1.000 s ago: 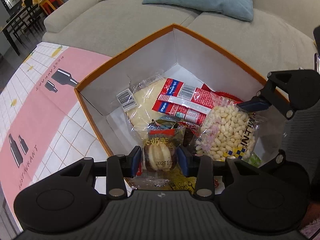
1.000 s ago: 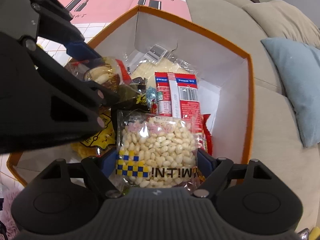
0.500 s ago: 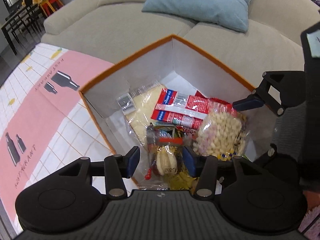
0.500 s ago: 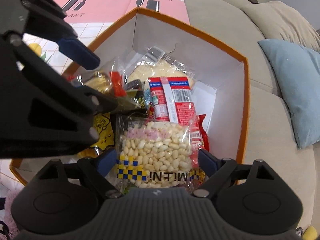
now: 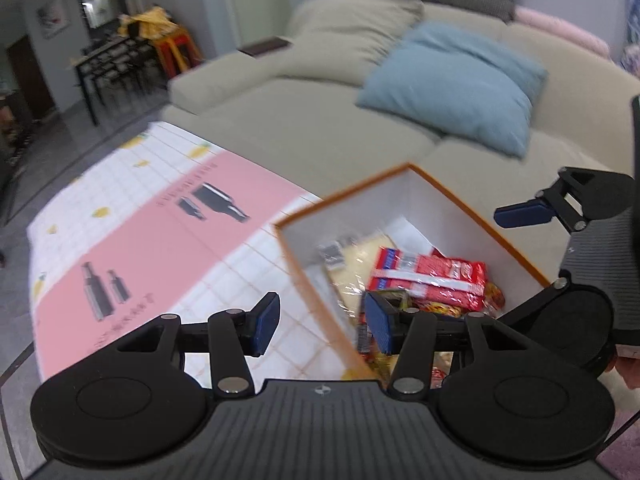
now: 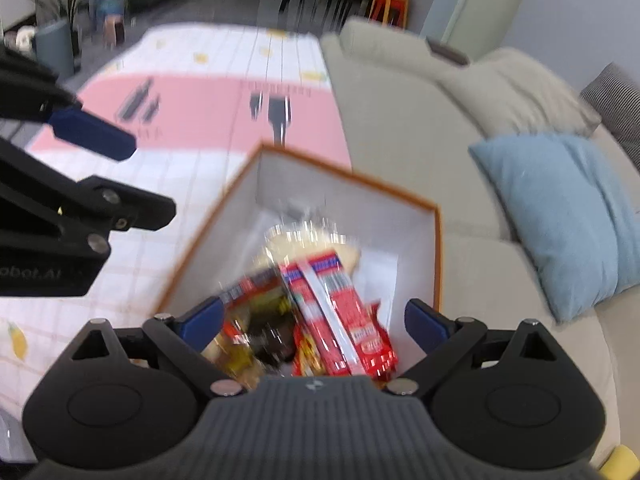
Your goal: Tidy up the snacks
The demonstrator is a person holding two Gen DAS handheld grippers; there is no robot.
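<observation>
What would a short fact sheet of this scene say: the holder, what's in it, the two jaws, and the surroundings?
holder: orange-rimmed box, white inside, open top
contents: red snack packet, pale bag under it, other wrappers too blurred to name
left gripper: jaws open, nothing held
right gripper: jaws open, nothing held
surface: pink-and-white tablecloth
behind: beige sofa with blue cushion

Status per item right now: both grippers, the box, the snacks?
left gripper: open, holding nothing
right gripper: open, holding nothing
orange-rimmed box: open at the top, snacks inside
red snack pack: lying in the box, ungripped
pale yellow packet: lying in the box toward the far corner, partly under the red pack
</observation>
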